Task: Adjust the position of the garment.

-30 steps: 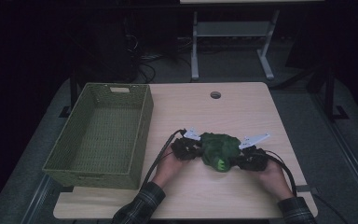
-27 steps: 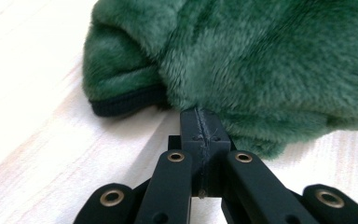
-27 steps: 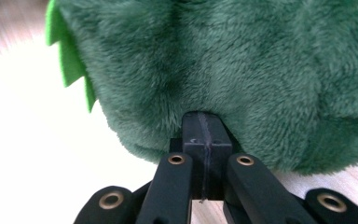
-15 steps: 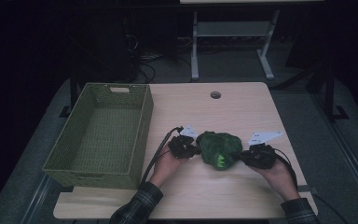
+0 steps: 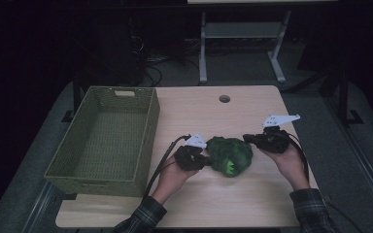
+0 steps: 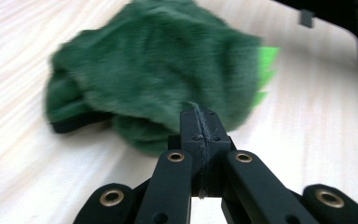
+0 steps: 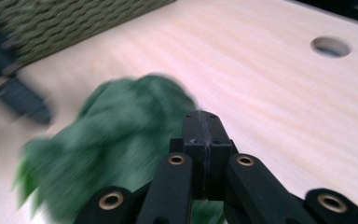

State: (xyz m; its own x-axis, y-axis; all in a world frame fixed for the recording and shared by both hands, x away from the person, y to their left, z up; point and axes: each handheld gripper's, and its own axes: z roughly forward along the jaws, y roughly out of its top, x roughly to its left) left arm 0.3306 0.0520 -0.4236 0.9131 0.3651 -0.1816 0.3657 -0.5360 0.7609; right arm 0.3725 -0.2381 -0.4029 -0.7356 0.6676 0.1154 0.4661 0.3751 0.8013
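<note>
High view: my left tool (image 5: 205, 158) pinches the green plush toy (image 5: 230, 154) on the desk (image 5: 252, 204) — jaws closed on fur; my right tool (image 5: 249, 139) sits closed just beside it.

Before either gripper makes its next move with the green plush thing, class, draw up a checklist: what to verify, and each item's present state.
1. Left gripper shut on the green plush: ok, fibres pinched between its jaws.
2. Right gripper gripping plush: cannot tell; jaws shut, nothing visibly caught.
3. Basket empty: ok.
4. Plush lifted off the table: cannot tell.
5. Path to basket free: ok.
</note>
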